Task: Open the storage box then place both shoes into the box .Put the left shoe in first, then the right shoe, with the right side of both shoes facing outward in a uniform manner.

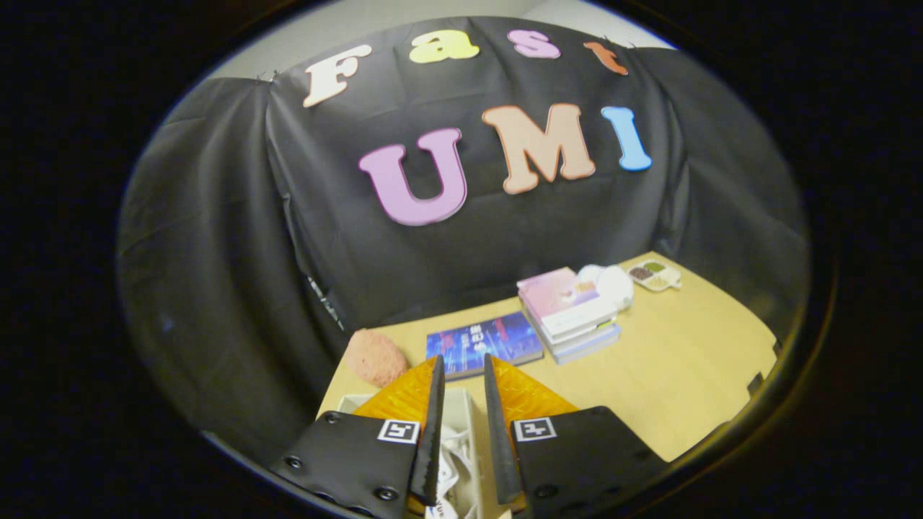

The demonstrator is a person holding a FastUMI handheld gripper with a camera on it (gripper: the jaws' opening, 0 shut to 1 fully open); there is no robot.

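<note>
My gripper (pixel 461 375) has its fingers drawn close together, leaving a narrow gap. A white shoe (pixel 456 450) with laces fills that gap and looks pinched between both fingers. Most of the shoe is hidden by the finger mounts. Directly under the fingers lies the storage box's orange translucent panel (pixel 404 396), spreading out on both sides of them. A bit of the box's white rim (pixel 347 401) peeks out at its left corner. The gripper is raised and looks across the wooden table (pixel 670 375) toward the wall.
Just beyond the fingertips lies a blue book (pixel 482 343). A pink fuzzy ball (pixel 375 358) sits left of it. A stack of books (pixel 570 311), a white object (pixel 613 282) and a small snack tray (pixel 655 274) stand farther back right.
</note>
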